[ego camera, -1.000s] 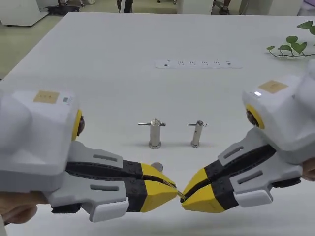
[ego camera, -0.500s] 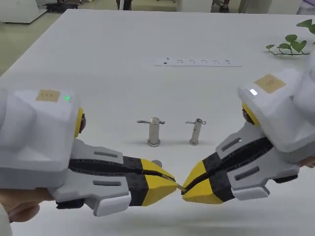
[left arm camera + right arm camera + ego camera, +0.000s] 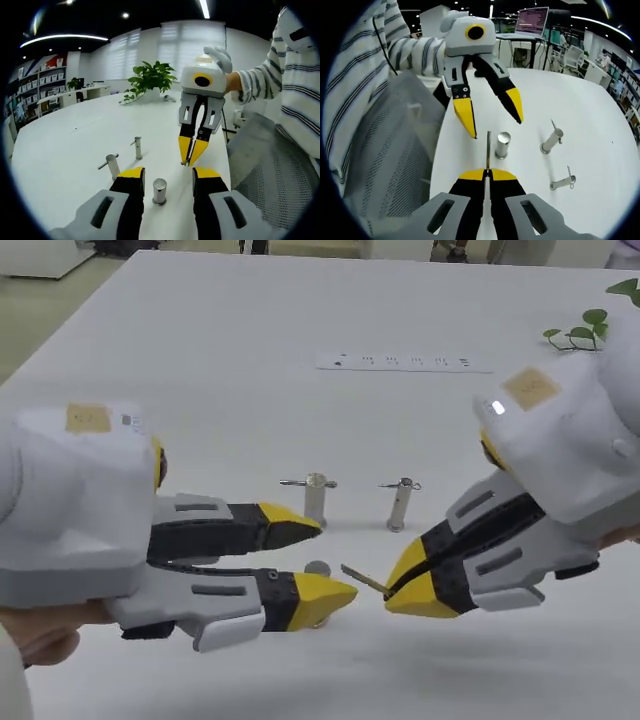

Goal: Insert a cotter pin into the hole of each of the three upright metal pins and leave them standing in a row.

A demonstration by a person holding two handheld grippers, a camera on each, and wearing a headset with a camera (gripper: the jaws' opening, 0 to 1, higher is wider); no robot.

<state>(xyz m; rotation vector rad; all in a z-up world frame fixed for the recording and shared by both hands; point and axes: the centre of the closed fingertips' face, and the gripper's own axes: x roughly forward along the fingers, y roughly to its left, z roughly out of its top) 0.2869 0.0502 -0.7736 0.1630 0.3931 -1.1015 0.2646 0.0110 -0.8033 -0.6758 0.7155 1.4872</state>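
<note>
cotter pin (image 3: 362, 578): the loose one, pinched at one end by the right claw (image 3: 395, 598). It sticks straight out of the tips toward the left claw (image 3: 318, 560), up off the desk (image 3: 200, 360). In the right gripper view its free end sits just beside the bare pin (image 3: 317, 568).
bare pin: standing upright on the desk, the closest one to the person. It's right between the left claw's two jaws, but I honestly can't tell if either jaw touches it.
fat pin (image 3: 316, 498): upright behind the bare pin, with a cotter pin already across its top.
thin pin (image 3: 399, 505): upright to the right of the fat pin and apart from it, also with a cotter pin through the top.
right claw: jaws together, clamped on the cotter pin, angled down from the right side.
left claw: jaws wide apart with nothing gripped, coming in low from the left.
desk: plain white. A power strip (image 3: 403, 363) lies further back and a leafy plant (image 3: 585, 330) sits at the far right edge.
person: the left gripper view shows a striped sleeve (image 3: 280, 80) and a gloved hand (image 3: 220, 56) on top of the right claw.
</note>
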